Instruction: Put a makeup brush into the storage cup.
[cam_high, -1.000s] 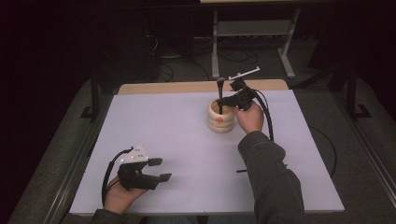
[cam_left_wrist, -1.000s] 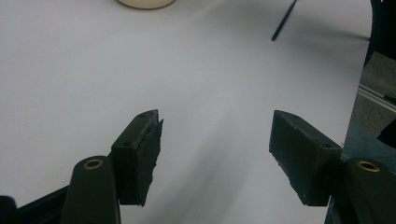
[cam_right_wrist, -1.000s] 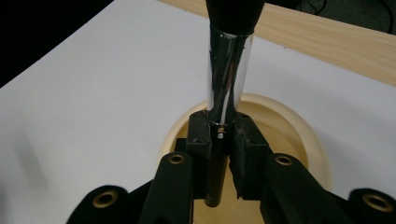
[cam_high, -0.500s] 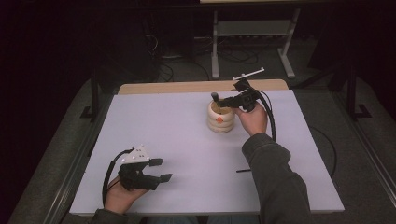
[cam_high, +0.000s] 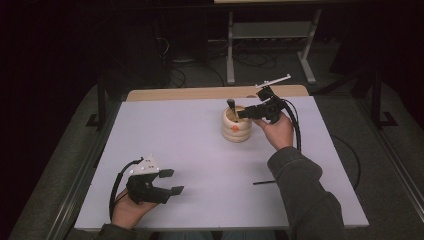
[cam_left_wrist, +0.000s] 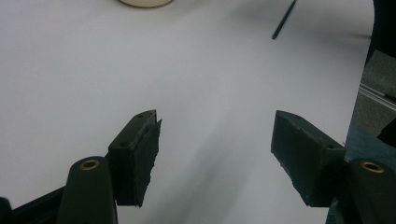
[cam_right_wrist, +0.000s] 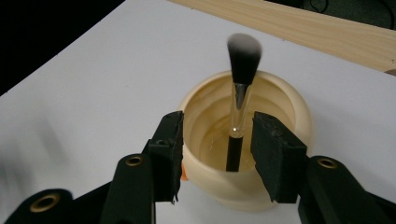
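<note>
Brush (cam_right_wrist: 243, 84): stands in the cream cup (cam_high: 236, 125) near the counter's (cam_high: 190, 150) far edge, bristles up, long axis nearly upright.
Right gripper (cam_right_wrist: 217, 140): jaws just opening, spread beside the handle, not pressing.
Left gripper (cam_high: 167, 181): spread, near edge.
Around: thin dark stick (cam_high: 264, 182) lying flat.

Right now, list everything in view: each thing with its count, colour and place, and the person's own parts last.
table: one, white top, middle of the high view.
wooden board: one, light wood, along the table's far edge.
cup: one, cream with an orange spot, ribbed, far middle of the table.
brush: one, black handle, dark bristles with pale tips, standing bristles up in the cup.
thin stick: one, black, lying on the table by the right sleeve.
metal stand: one, grey, on the floor beyond the table.
left gripper: one, black, near left of the table, jaws open, nothing between.
right gripper: one, black, at the cup, jaws just opened, apart from the brush handle.
</note>
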